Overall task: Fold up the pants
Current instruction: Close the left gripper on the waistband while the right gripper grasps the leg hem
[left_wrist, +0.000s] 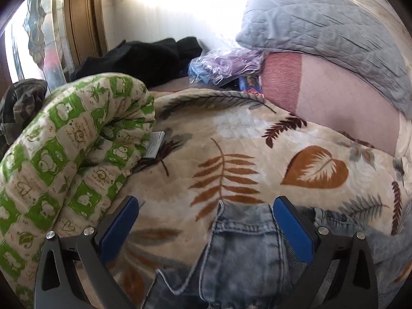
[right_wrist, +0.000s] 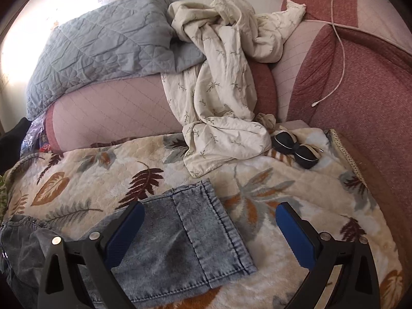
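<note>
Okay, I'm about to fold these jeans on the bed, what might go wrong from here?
1. The plush leaf blanket under the jeans may get pinched along with the denim.
2. The sunglasses and cream sheet lie close beyond the hem; a sweeping fold might catch them.
3. The left hand-held gripper straddles the waistband and may grab one layer only.

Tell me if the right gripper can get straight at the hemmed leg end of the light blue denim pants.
Probably yes. The right gripper is open, and the hemmed leg end of the light blue denim pants lies flat on the leaf-print blanket between its fingers, uncovered. The crumpled cream sheet sits farther back.
</note>
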Available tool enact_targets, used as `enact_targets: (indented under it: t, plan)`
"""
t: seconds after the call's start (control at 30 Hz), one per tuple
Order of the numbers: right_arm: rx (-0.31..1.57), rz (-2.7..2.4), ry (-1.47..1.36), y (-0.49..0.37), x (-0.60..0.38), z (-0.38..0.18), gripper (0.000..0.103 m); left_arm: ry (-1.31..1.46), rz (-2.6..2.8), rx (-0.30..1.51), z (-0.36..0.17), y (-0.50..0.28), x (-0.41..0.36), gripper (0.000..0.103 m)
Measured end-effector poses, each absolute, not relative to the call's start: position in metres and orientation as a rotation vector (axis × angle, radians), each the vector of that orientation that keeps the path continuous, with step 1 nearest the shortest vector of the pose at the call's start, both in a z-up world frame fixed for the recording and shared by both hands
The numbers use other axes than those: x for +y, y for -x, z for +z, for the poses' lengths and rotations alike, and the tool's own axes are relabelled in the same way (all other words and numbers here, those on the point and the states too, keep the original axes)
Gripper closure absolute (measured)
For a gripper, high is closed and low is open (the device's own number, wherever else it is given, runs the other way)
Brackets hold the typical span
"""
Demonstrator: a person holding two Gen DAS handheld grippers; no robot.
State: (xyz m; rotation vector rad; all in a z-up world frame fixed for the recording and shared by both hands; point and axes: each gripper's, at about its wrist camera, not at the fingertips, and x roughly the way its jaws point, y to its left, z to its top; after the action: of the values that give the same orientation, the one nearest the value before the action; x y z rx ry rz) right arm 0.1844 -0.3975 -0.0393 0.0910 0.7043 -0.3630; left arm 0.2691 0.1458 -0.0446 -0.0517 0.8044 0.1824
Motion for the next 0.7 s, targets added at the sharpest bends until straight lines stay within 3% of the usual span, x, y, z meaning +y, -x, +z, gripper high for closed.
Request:
enact_targets:
  t: [0.63, 0.67, 0.7]
  plan:
    - [0.763, -0.335, -0.029, -0.24, -0.39, -0.053, 0.0, 0.201, 0.092, 1.051, -0.086, -0.314, 0.161, 0.001]
    - [0.766, -0.335, -0.025, -0.241, -0.39, -0.055, 0.0, 0.212, 0.081, 1.058, -0.089, -0.316, 0.159, 0.007]
    - [0.767, -0.337, -0.022, -0.241, -0.39, -0.055, 0.0, 0.215, 0.067, 1.07, -0.092, -0.318, 0.158, 0.022]
